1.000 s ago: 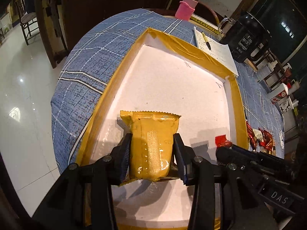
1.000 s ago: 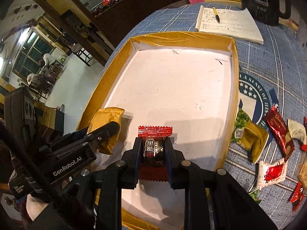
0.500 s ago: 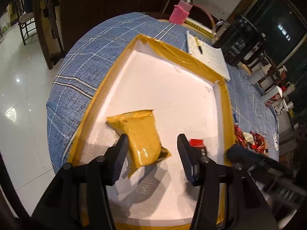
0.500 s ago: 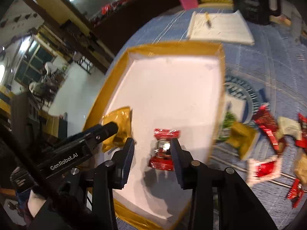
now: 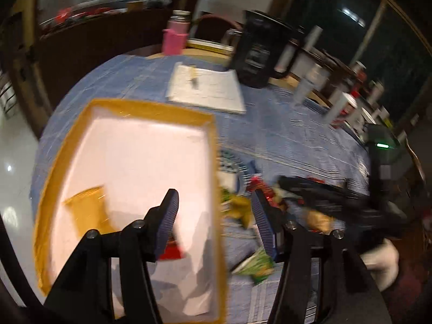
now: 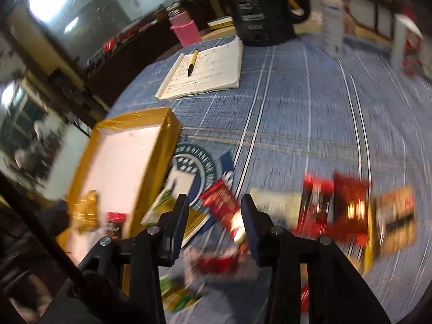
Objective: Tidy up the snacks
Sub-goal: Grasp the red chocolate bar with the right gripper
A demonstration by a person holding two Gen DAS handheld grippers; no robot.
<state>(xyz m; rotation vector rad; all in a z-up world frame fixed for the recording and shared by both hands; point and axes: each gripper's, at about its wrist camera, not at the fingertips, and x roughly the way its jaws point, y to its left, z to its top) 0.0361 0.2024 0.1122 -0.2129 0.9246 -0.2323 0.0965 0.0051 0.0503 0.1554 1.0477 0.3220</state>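
A yellow-rimmed white tray point(image 5: 213, 145) lies on the blue tablecloth; it also shows in the right wrist view point(image 6: 162, 145). In it lie a yellow snack packet point(image 5: 89, 210) and a small red packet point(image 5: 170, 251), seen too in the right wrist view as the yellow packet point(image 6: 86, 210) and the red packet point(image 6: 116, 222). My left gripper point(image 5: 214, 210) is open and empty over the tray's right rim. My right gripper point(image 6: 214, 216) is open and empty above a red packet point(image 6: 221, 202) among loose snacks on the cloth. The frames are blurred.
Several loose snack packets point(image 6: 351, 210) lie right of the tray. A notepad with a pen point(image 6: 205, 73), a black jug point(image 6: 259, 8) and a pink bottle point(image 6: 186, 28) stand at the back. Green packets point(image 5: 256, 266) lie beside the tray.
Both grippers let go of their packets in the tray, opened, and swung right toward the loose snacks. The yellow and red packets stay in the tray.
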